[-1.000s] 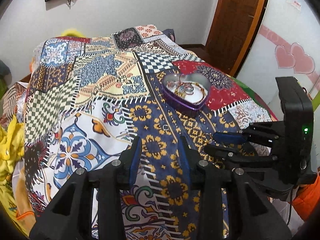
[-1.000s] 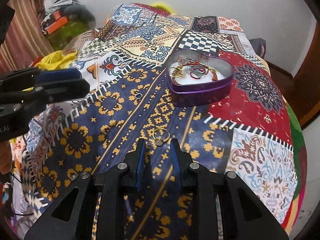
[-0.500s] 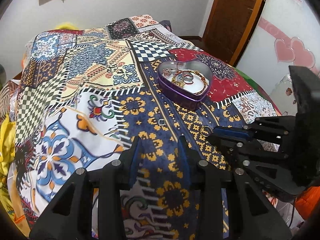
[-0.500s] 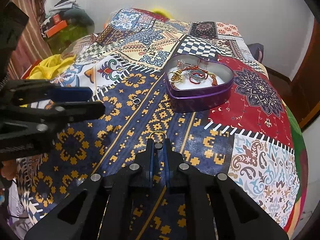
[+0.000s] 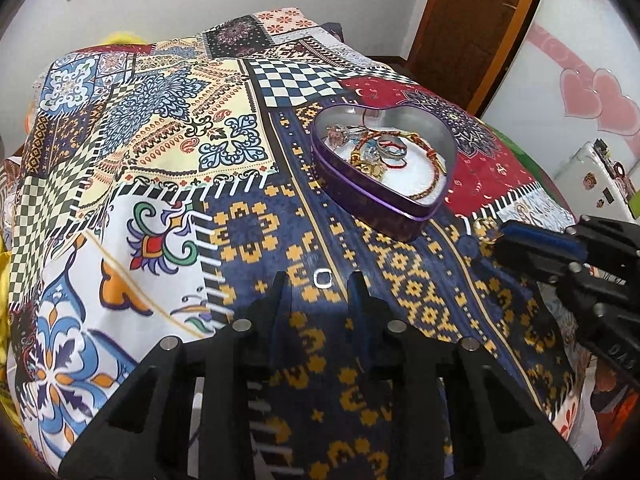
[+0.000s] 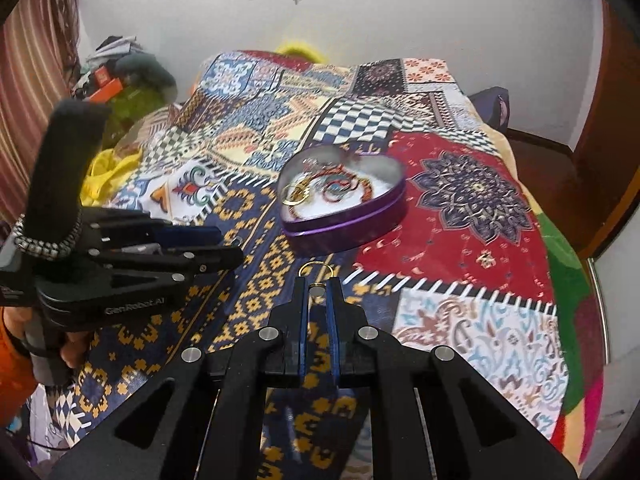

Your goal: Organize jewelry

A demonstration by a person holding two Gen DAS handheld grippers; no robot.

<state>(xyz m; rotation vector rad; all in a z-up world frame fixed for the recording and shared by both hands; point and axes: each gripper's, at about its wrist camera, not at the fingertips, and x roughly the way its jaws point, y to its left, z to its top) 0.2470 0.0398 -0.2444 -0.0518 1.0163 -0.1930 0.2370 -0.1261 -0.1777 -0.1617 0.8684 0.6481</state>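
Right gripper [image 6: 318,280] is clenched on a gold ring [image 6: 316,269], near the tin [image 6: 348,216]. Left gripper [image 5: 320,280] is held released over a silver ring [image 5: 322,279] on the bed [image 5: 160,200].

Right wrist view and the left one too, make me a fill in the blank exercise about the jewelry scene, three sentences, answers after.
1. The right gripper is shut on a ____ ring.
2. The purple tin holding jewelry is shaped like a ____.
3. The small silver ring lies on the bedspread between the open fingers of the ____ gripper.

Answers: gold; heart; left

tin [image 5: 372,204]: glossy metal | bedspread [image 5: 160,168]: matt cloth | door [image 5: 476,20]: wood
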